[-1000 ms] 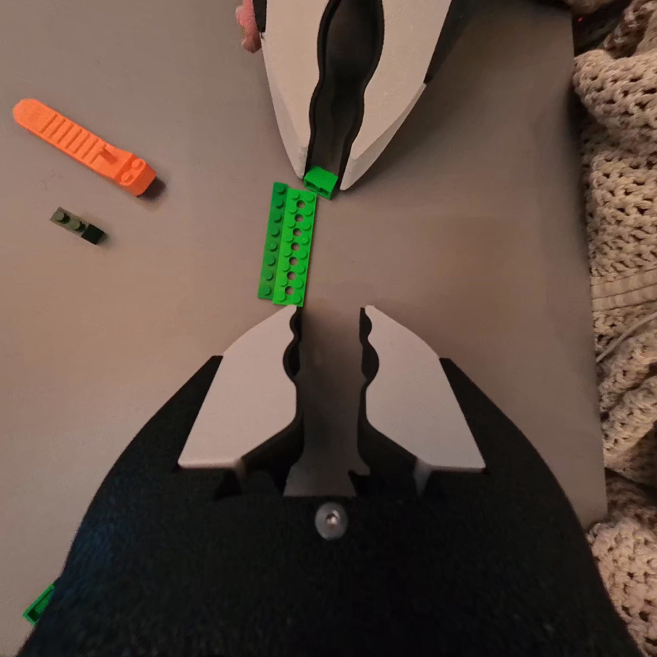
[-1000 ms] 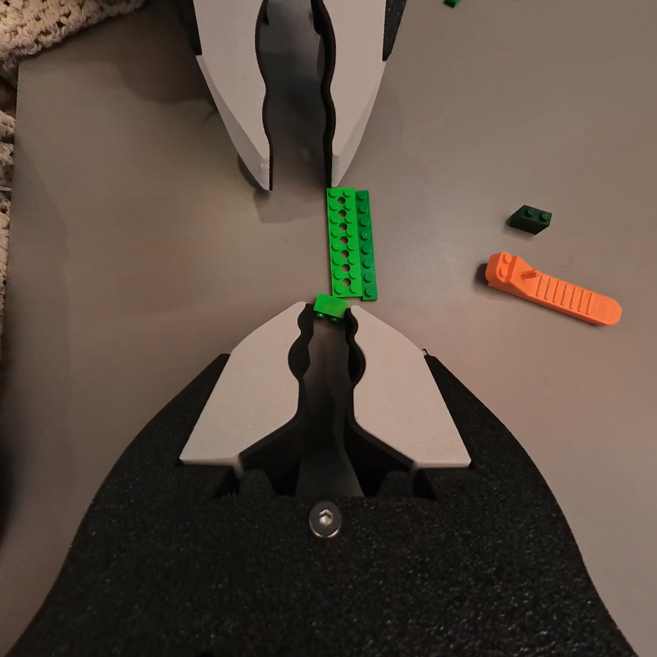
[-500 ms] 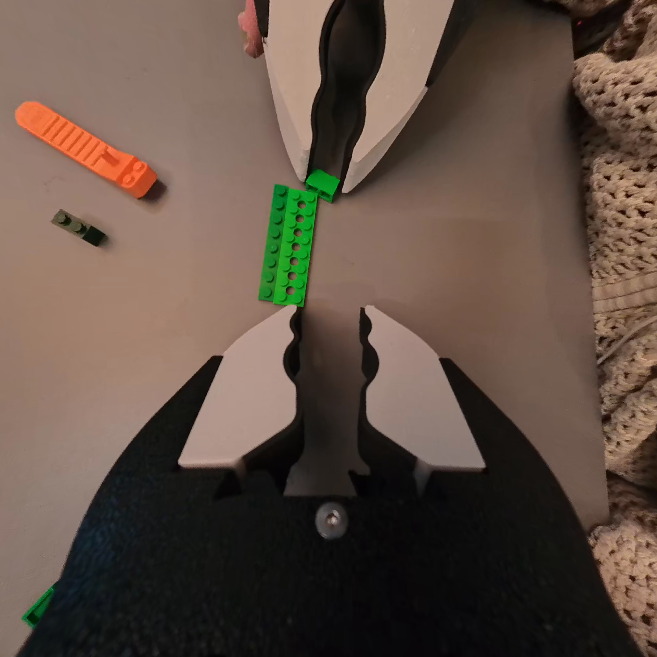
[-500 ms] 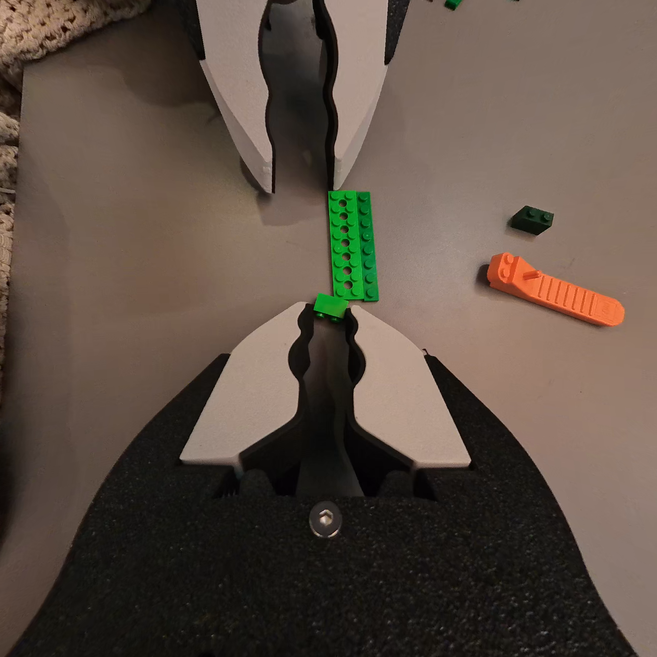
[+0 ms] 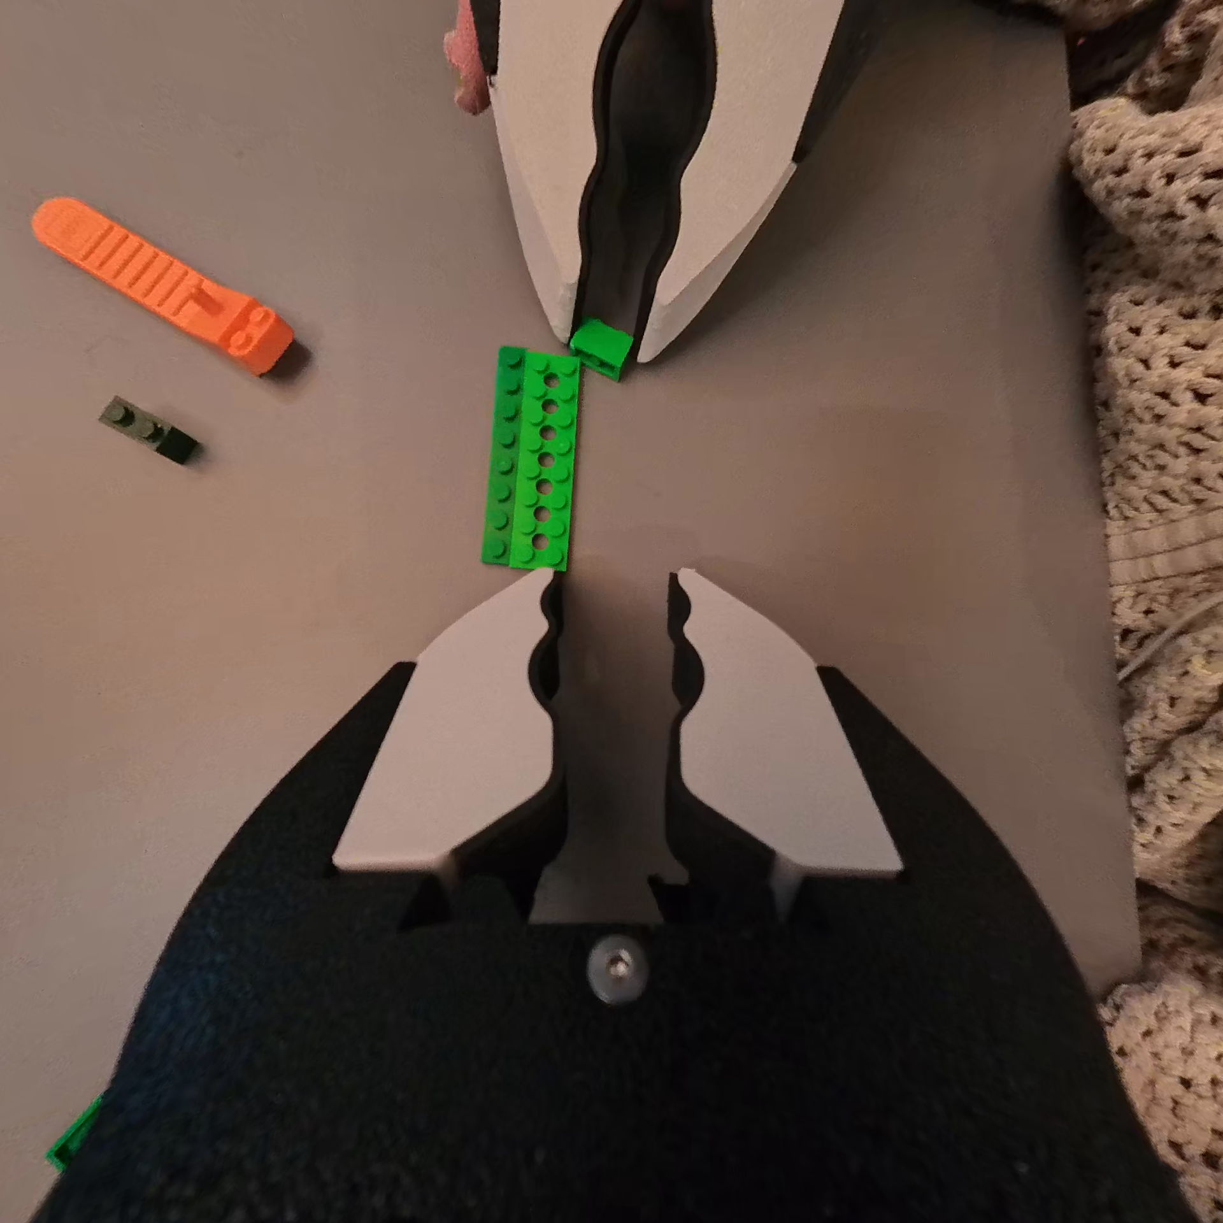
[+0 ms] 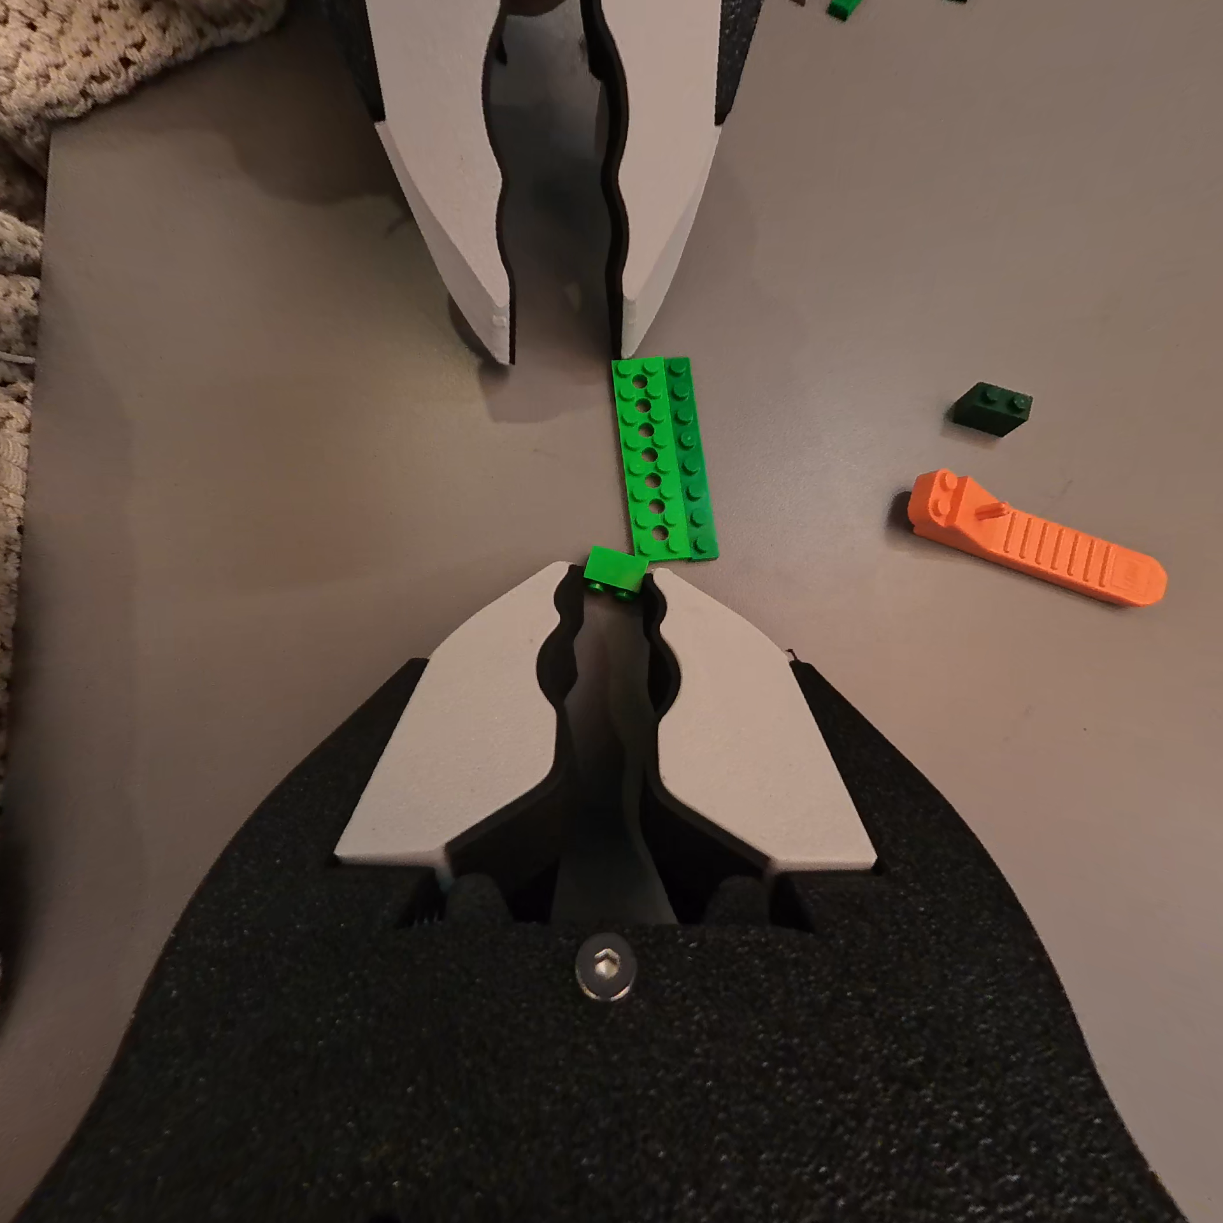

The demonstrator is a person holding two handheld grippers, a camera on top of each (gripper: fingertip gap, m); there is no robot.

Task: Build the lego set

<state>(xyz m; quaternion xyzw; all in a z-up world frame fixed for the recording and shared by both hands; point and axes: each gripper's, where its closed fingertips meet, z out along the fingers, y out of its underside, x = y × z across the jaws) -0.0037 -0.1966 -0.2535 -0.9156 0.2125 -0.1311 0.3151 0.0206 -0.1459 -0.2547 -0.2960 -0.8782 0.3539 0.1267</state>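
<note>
Grey table (image 5: pixel 860 463) edged by a beige knitted blanket (image 5: pixel 1165 463); right gripper (image 6: pixel 615 576) jaws pinching a small green brick (image 6: pixel 614 568), left gripper (image 5: pixel 615 582) jaws spread

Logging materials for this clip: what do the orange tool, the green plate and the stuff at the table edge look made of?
Orange tool: moulded plastic, matte, with ribbed grip. Green plate: glossy plastic, with studs and holes. Edge material: beige open-knit fabric, likely yarn.
</note>
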